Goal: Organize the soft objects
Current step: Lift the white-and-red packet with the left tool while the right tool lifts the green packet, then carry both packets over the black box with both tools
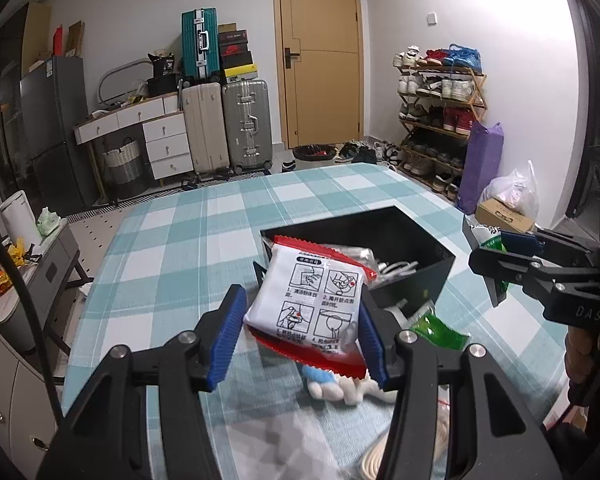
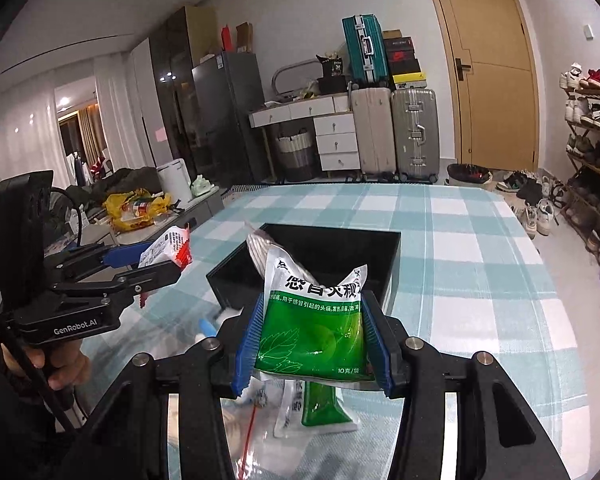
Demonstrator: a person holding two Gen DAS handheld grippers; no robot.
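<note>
Left tongs: clamped on red-and-white sachet, held above checked counter. Right tongs: clamped on green sachet, raised just before black box. Plush toy: lying on counter.

My right gripper clamps a green sachet above the table. Black box at 12 o'clock; left gripper at 9 o'clock, clamping a red-white packet.

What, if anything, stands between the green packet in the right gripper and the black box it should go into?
Nothing visible: the green packet, clamped in the right gripper, hangs just before the black box, whose open top holds only a packet at its near-left corner.
</note>
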